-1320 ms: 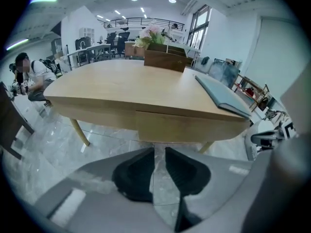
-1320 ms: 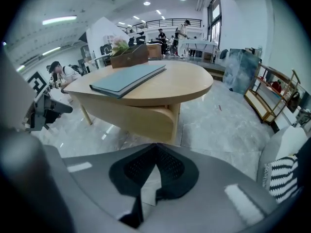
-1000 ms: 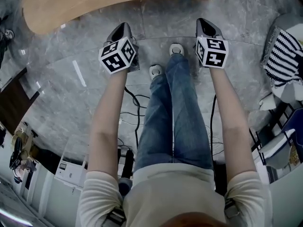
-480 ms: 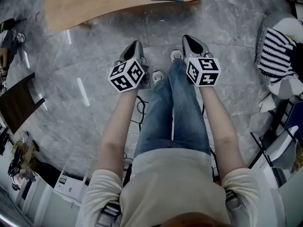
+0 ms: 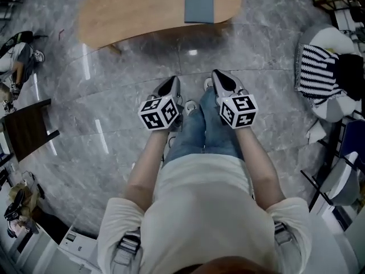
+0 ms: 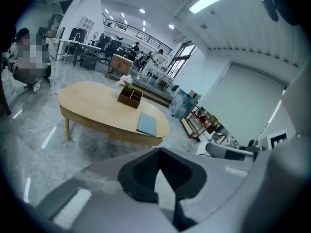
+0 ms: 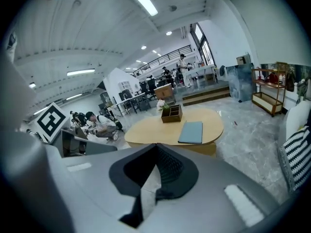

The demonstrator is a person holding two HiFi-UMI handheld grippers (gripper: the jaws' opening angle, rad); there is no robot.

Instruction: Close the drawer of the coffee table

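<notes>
Left claw (image 5: 173, 83) and right claw (image 5: 218, 75) rose; coffee table (image 5: 131, 16) runs lengthwise left-right.

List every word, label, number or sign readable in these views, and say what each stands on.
No readable text anywhere.
Left marker cube and right marker cube: black-and-white square patterns only, no letters or numbers.
Blue-grey pad on the coffee table: plain cover, no print visible.
Distant shelves: anything on them is too small to read.

1. No words, numbers or brand names can be read anywhere.
2. The marker cubes (image 5: 160, 112) on the left gripper (image 5: 170, 84) and right gripper (image 5: 219, 76) carry black-and-white square code patterns, not letters.
</notes>
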